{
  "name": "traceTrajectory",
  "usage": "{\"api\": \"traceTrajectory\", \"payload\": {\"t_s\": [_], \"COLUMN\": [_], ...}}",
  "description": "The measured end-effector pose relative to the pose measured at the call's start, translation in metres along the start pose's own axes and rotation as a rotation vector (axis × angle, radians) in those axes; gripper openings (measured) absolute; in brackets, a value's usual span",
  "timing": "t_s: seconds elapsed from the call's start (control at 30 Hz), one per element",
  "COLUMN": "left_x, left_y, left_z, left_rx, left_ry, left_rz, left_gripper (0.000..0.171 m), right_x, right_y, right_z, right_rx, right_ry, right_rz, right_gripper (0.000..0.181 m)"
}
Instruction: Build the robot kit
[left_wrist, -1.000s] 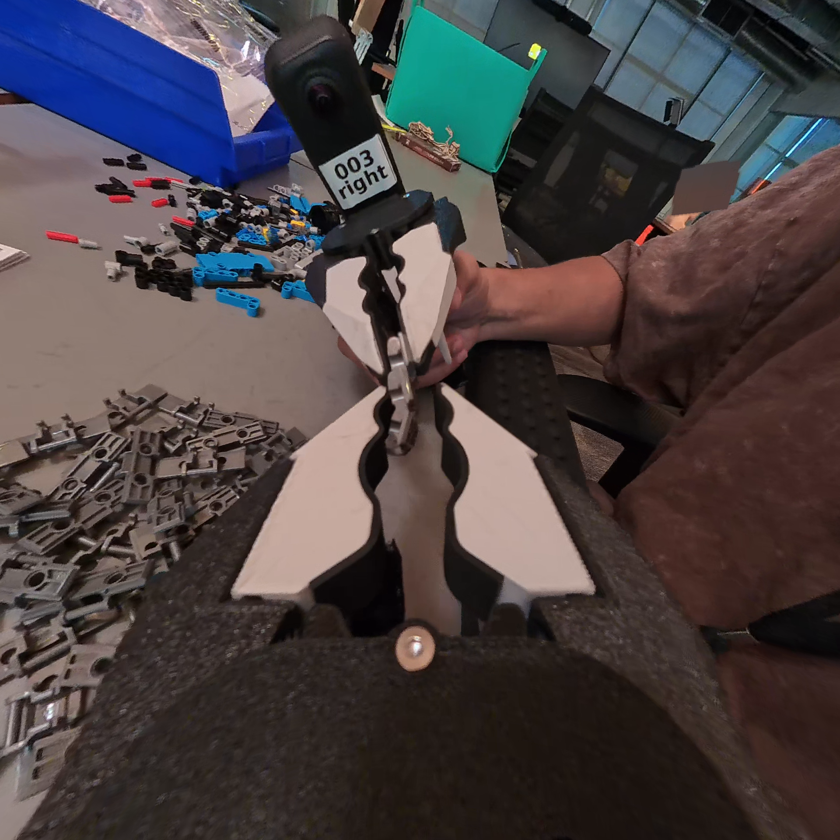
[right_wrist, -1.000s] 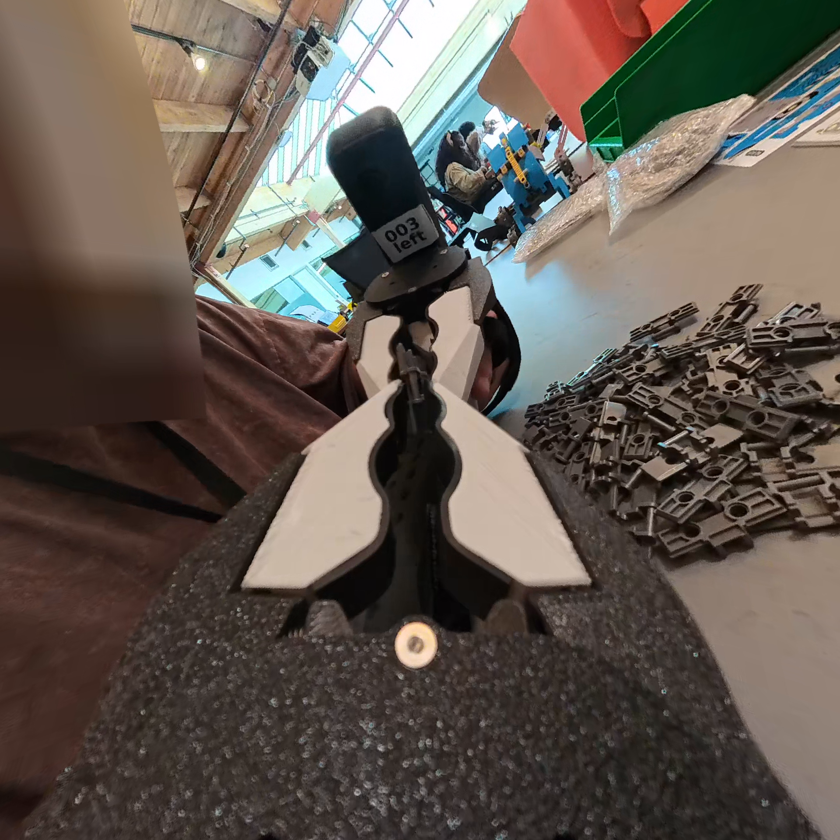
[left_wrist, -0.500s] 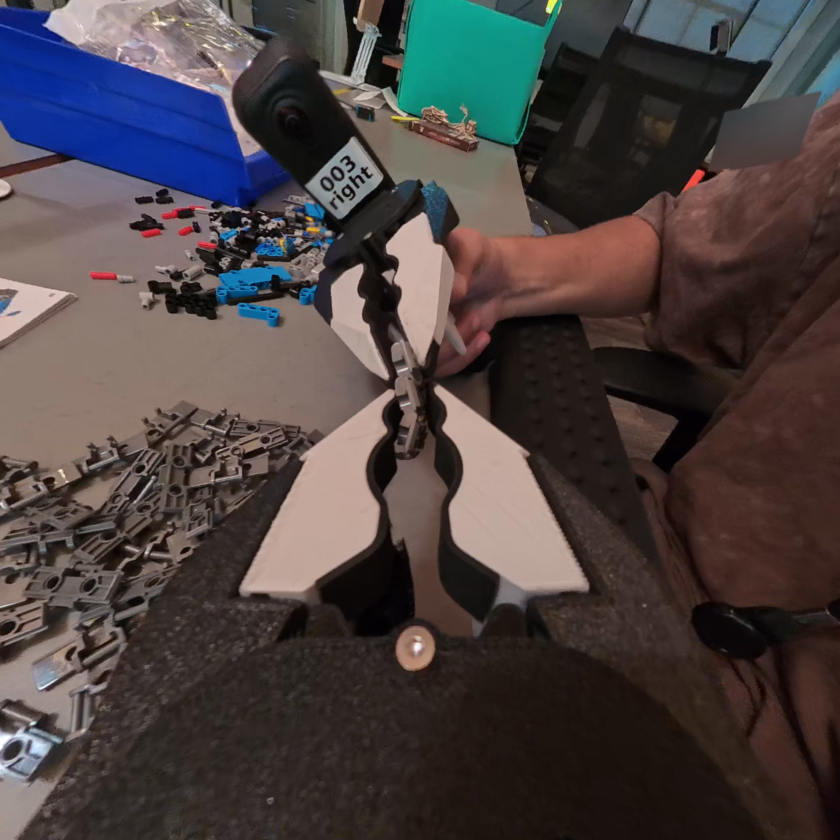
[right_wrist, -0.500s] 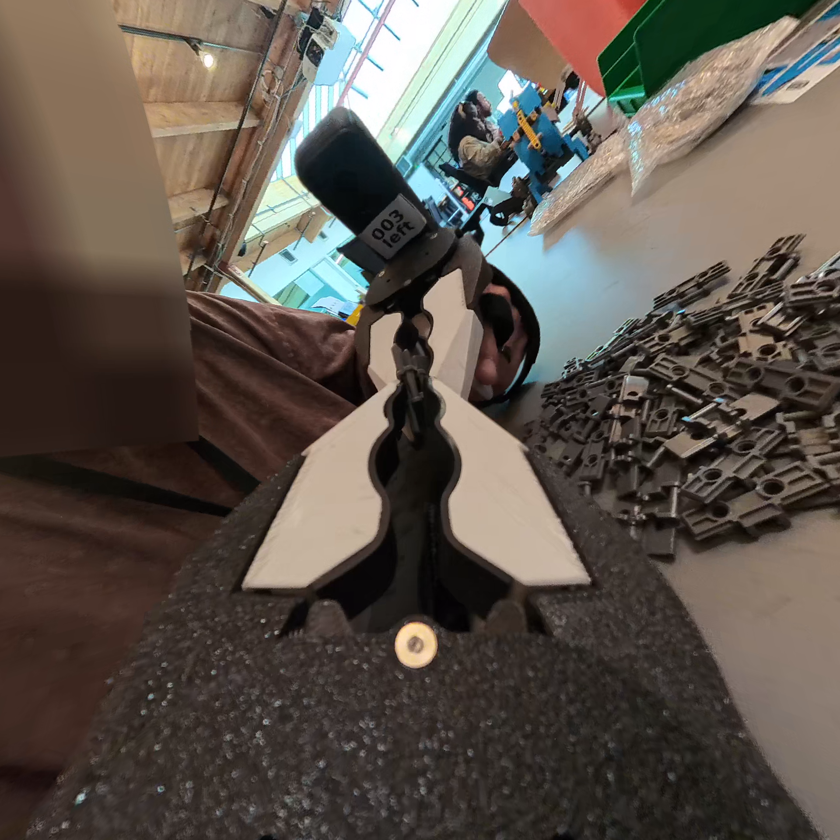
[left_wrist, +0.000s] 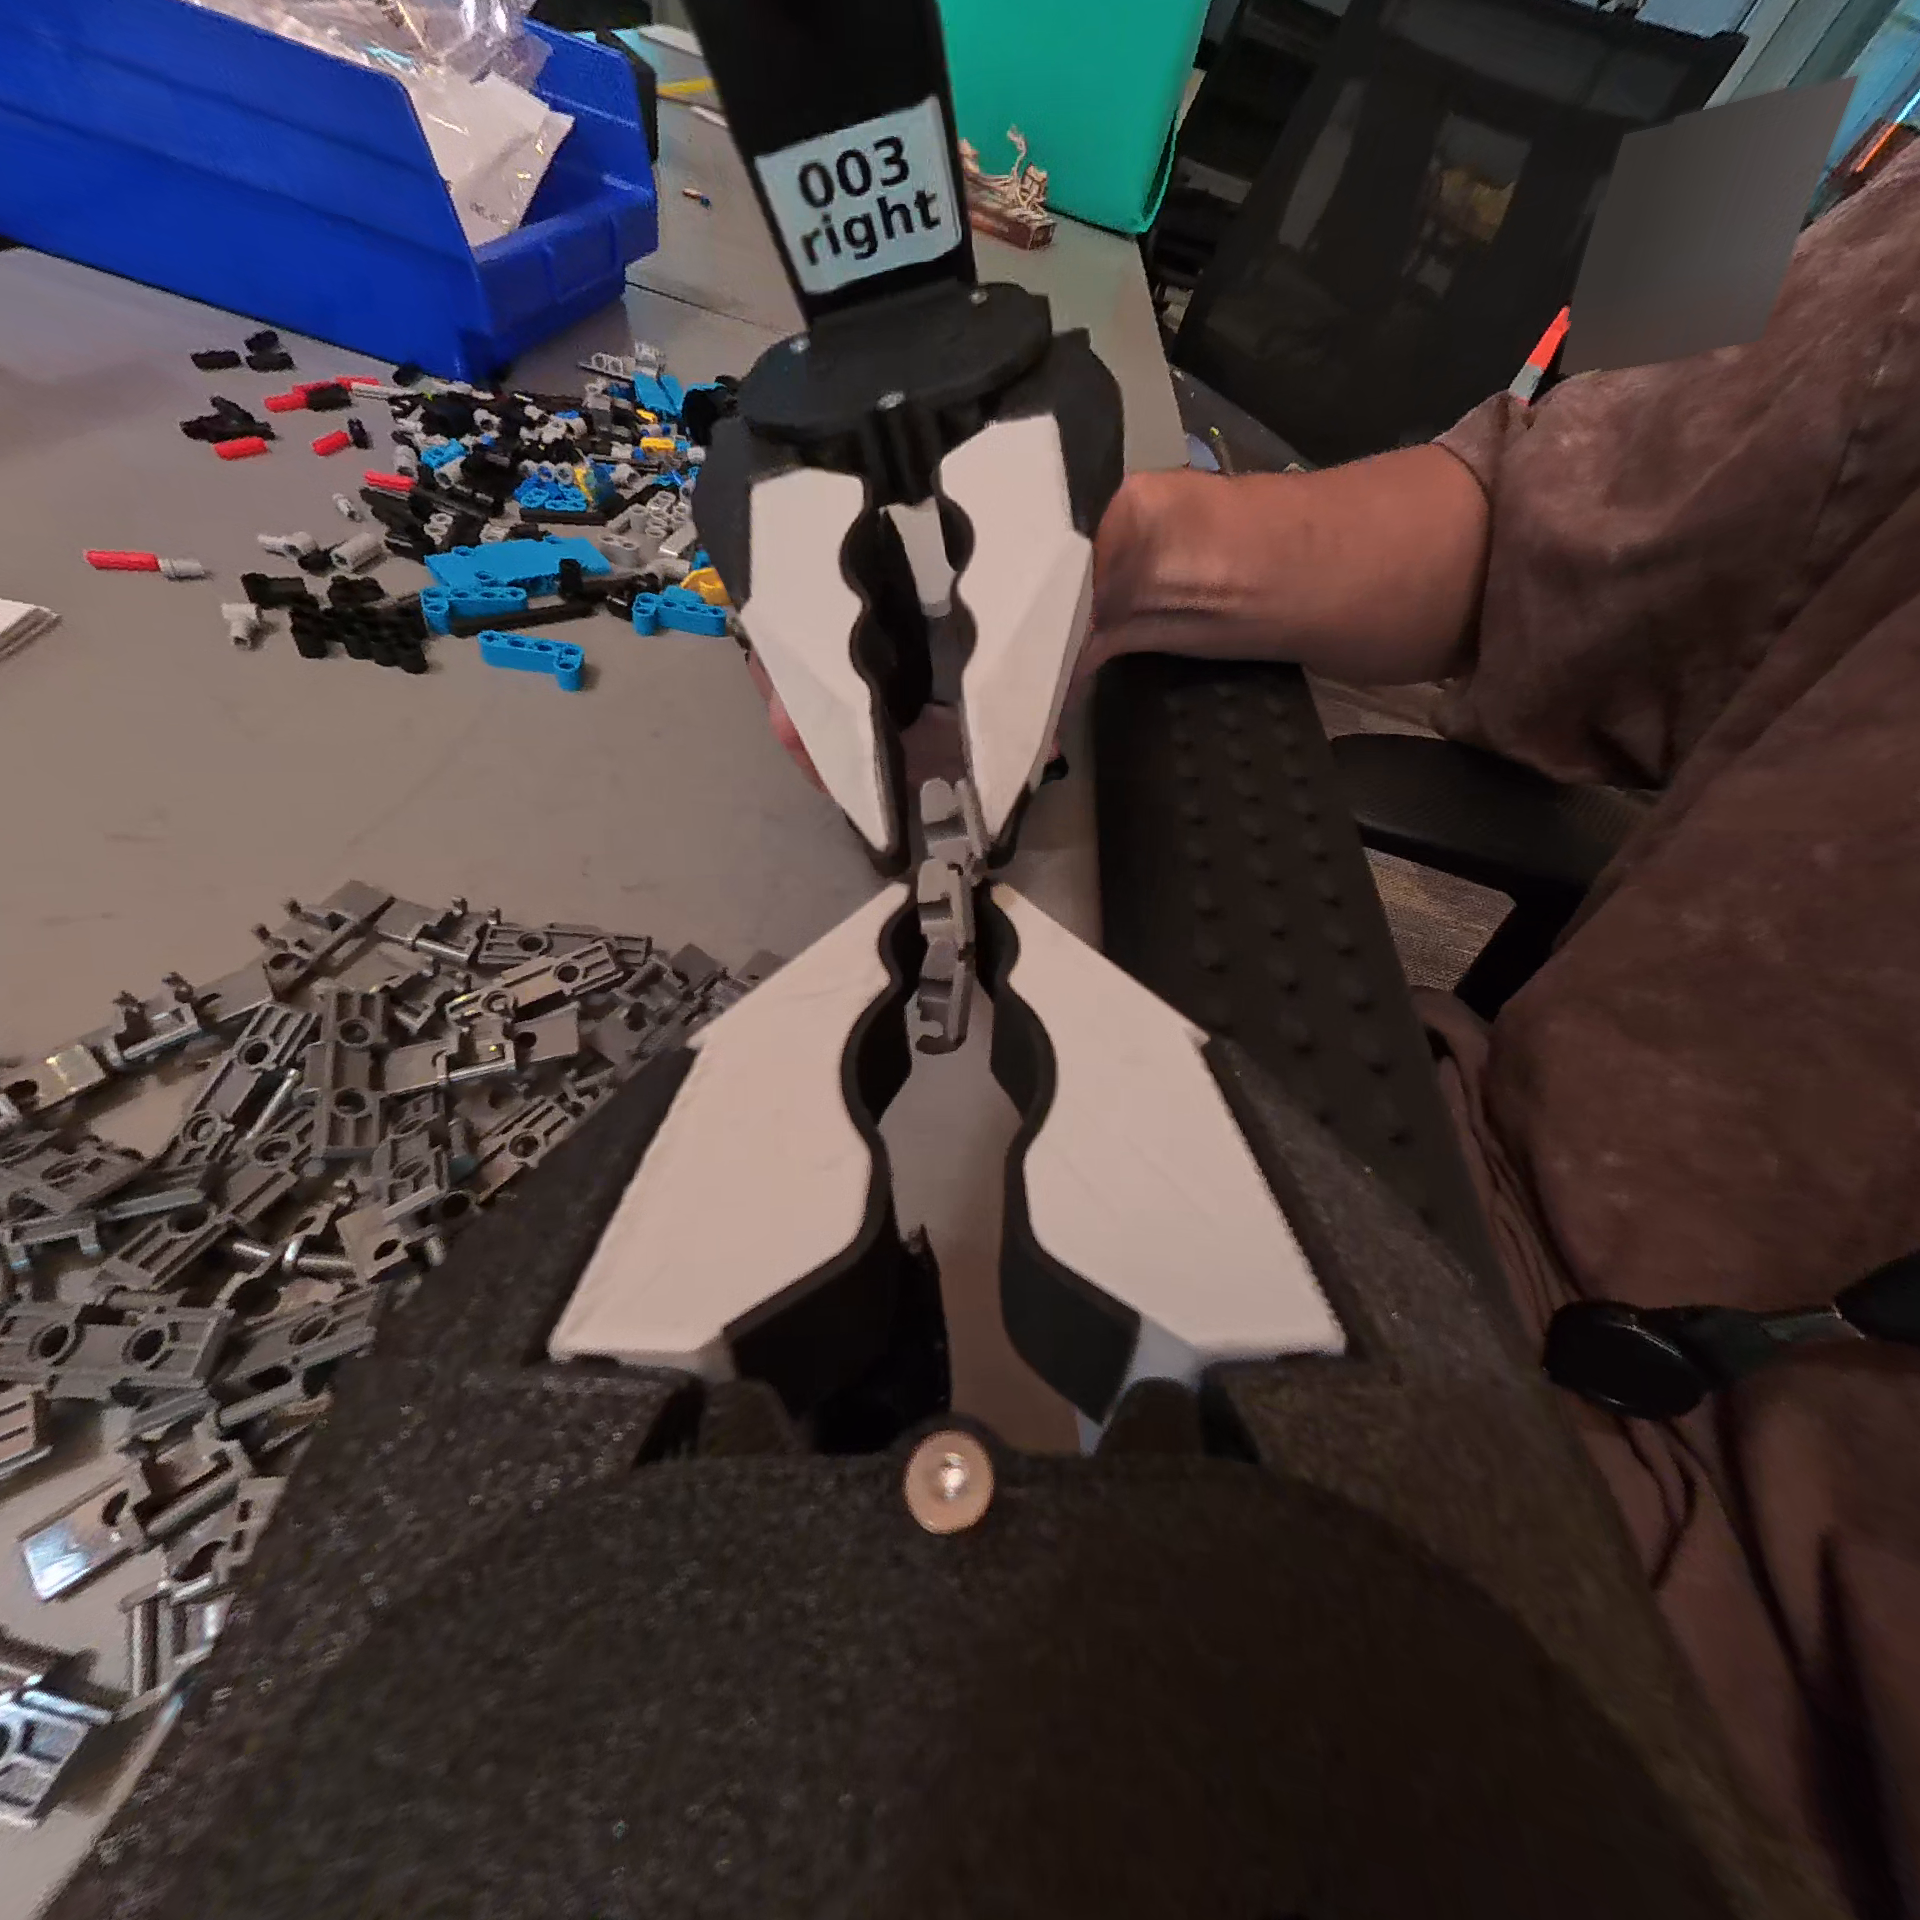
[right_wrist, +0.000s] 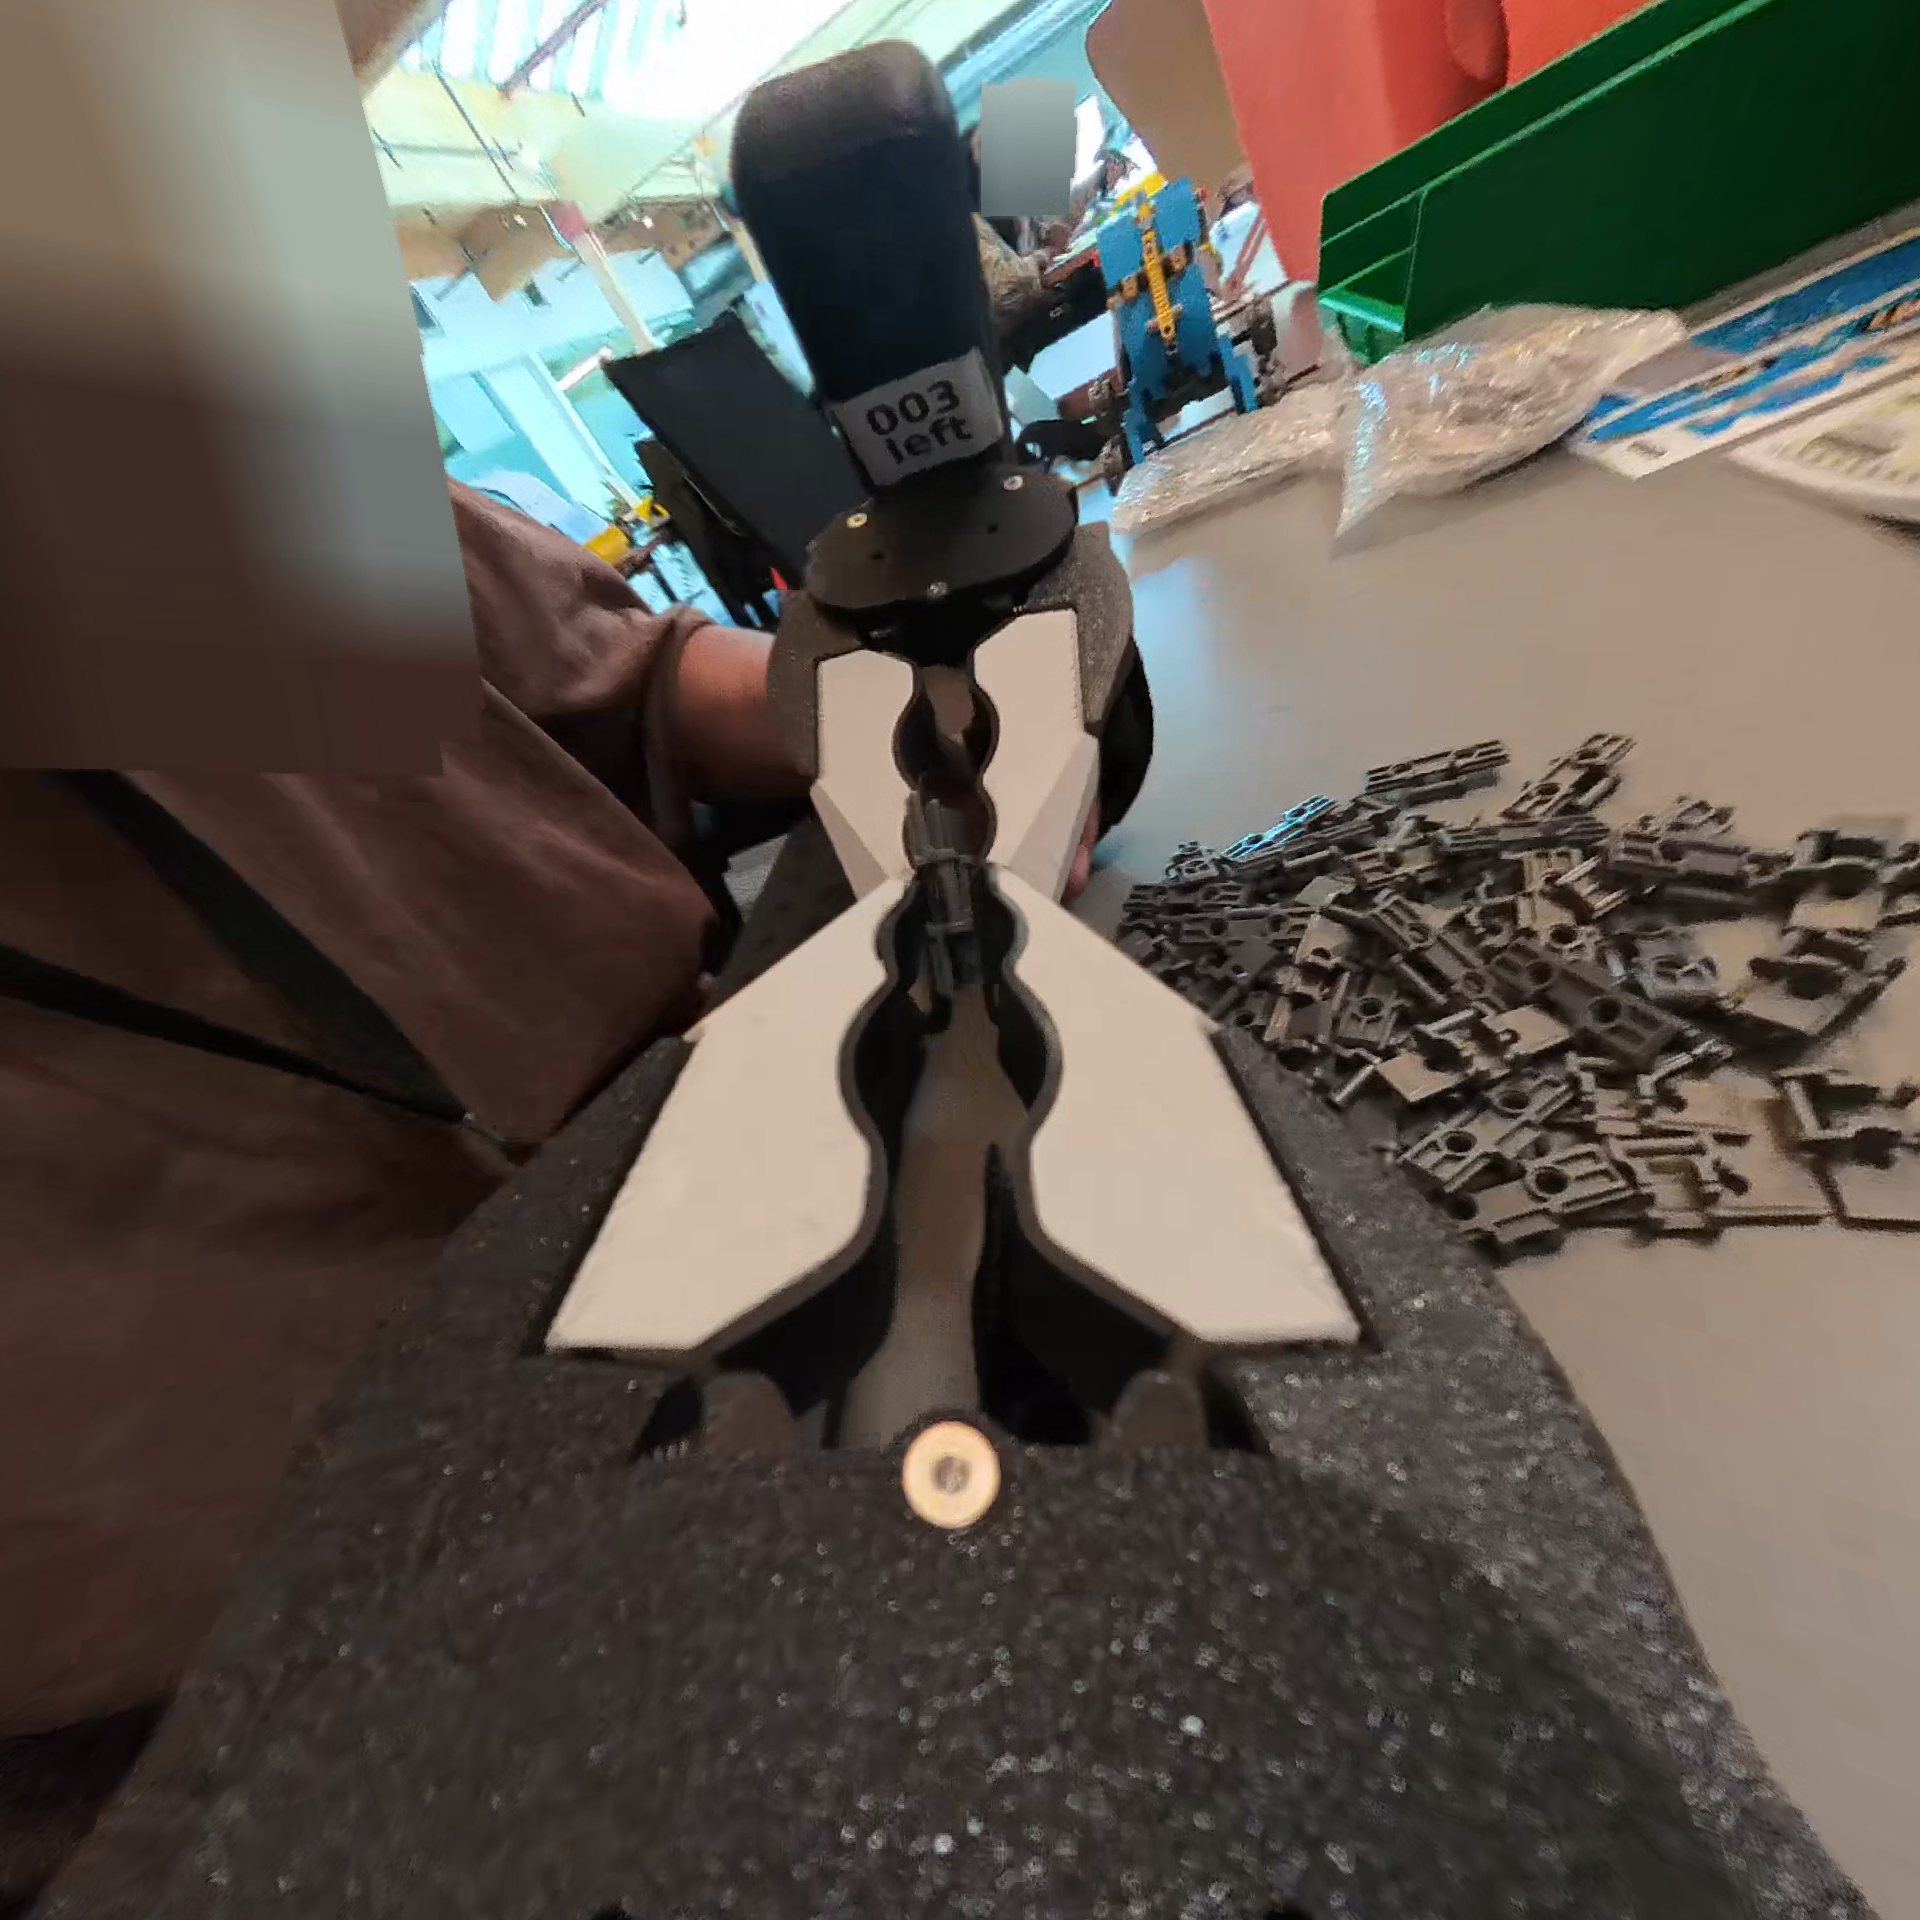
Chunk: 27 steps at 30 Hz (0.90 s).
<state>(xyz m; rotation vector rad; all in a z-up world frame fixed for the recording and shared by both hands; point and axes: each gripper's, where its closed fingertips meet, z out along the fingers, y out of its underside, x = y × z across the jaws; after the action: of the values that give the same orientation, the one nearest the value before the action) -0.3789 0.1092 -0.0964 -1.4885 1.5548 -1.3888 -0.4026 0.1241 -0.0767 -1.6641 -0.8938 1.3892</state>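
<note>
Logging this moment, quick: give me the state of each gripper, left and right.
Left gripper: shut on a grey link piece, tip to tip with the other.
Right gripper: shut on a second grey link piece.

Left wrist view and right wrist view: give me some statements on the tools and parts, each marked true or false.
1. Both tools meet tip to tip, left tool facing right tool. True.
2. The left tool holds a grey piece. True.
3. The pile of grey pieces sits inside the blue bin. False: it lies loose on the table.
4. The right tool is wide open and empty. False: it grips a grey part.
</note>
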Motion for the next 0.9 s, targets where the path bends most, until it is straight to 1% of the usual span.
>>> {"api": "traceTrajectory", "payload": {"t_s": [0.13, 0.2, 0.27, 0.4, 0.47, 0.57, 0.63, 0.73, 0.83, 0.9], "left_x": [-0.004, 0.000, 0.005, 0.017, 0.016, 0.020, 0.019, 0.014, 0.017, 0.017], "left_y": [0.002, 0.002, 0.001, -0.003, -0.003, -0.004, -0.003, -0.001, -0.002, -0.005], "left_z": [-0.002, -0.003, -0.004, -0.005, -0.005, -0.004, -0.003, -0.001, -0.002, -0.002], "left_rx": [-0.009, -0.006, 0.002, 0.021, 0.018, 0.021, 0.017, 0.002, 0.003, 0.012], "left_ry": [-0.017, 0.001, 0.018, 0.072, 0.066, 0.075, 0.053, -0.032, -0.066, -0.093], "left_rz": [-0.013, -0.006, 0.000, 0.014, 0.015, 0.034, 0.056, 0.139, 0.186, 0.218], "left_gripper": [0.008, 0.008, 0.008, 0.008, 0.008, 0.007, 0.007, 0.008, 0.008, 0.009], "right_x": [0.007, -0.002, -0.007, -0.019, -0.017, -0.021, -0.020, -0.018, -0.022, -0.024], "right_y": [0.000, 0.000, -0.001, -0.003, -0.004, -0.003, -0.003, 0.000, 0.000, -0.002], "right_z": [0.001, 0.004, 0.005, 0.007, 0.008, 0.010, 0.010, 0.010, 0.010, 0.009], "right_rx": [-0.006, -0.005, 0.005, 0.019, 0.023, 0.033, 0.031, -0.023, -0.031, -0.021], "right_ry": [0.059, 0.028, 0.019, -0.044, -0.032, -0.062, -0.065, -0.012, 0.010, 0.014], "right_rz": [-0.035, -0.071, -0.116, -0.122, -0.112, -0.064, -0.047, -0.145, -0.227, -0.251], "right_gripper": [0.016, 0.008, 0.008, 0.009, 0.009, 0.008, 0.008, 0.008, 0.008, 0.008]}}
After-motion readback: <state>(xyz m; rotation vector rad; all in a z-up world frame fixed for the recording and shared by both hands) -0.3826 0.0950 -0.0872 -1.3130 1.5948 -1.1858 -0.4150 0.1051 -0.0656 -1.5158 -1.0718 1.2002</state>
